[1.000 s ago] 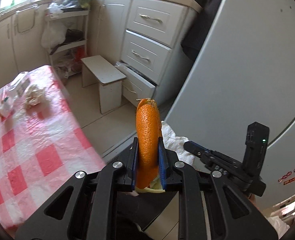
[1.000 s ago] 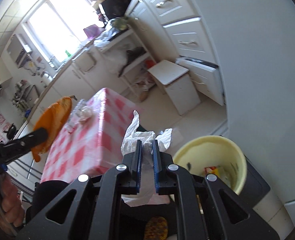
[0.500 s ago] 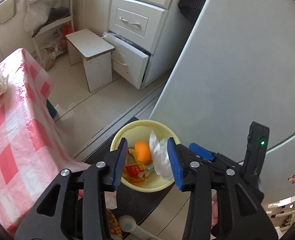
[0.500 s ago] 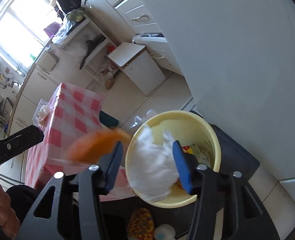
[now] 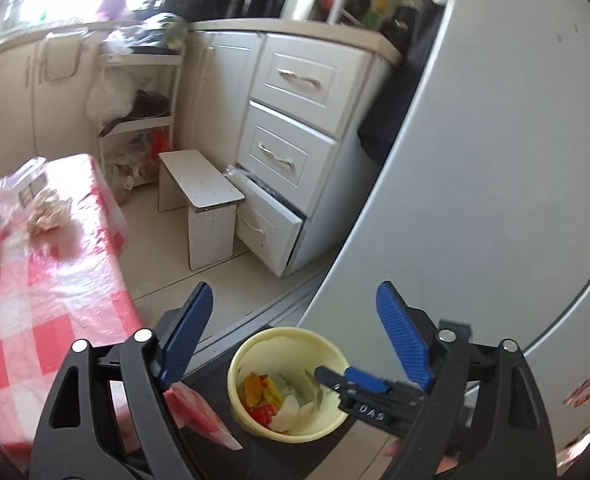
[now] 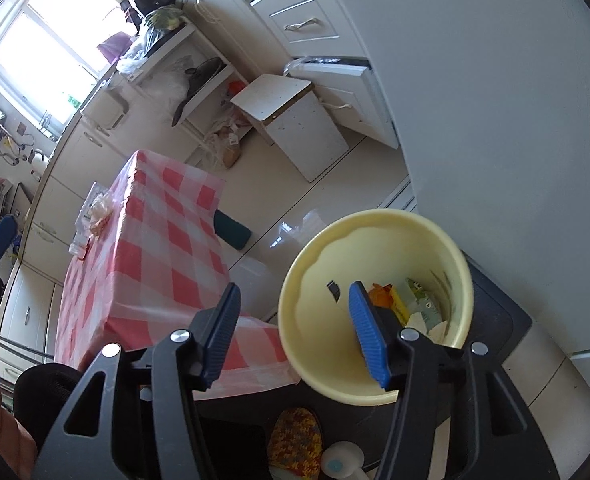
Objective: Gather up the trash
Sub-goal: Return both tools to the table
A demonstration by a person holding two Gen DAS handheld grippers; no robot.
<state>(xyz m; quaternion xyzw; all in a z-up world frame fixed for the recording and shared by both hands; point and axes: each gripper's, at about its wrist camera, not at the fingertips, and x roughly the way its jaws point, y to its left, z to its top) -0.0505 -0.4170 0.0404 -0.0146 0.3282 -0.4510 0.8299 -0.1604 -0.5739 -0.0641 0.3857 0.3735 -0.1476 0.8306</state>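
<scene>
Blue ribbed pads face each other across a wide gap on the left tongs, which have just been opening and hold nothing. Below them sits the pale yellow bin, and the trash lies at its bottom: orange peel, red and yellow scraps, pale crumpled bits. In the right wrist view the right tongs also stand apart and bare, having just opened a little further, their right pad over the bin's mouth and the left pad outside its rim. The bin stands on a black surface, perhaps a seat, though the blur leaves that uncertain.

Just beside the bin hangs the corner of the red-and-white checked tabletop, its edge dropping close to the bin's left side. On the other side rises the grey refrigerator wall, near the bin. Between them runs a strip of bare cream floor. Farther off stand a small white stool and a bottom drawer pulled out, its corner jutting into the floor space.
</scene>
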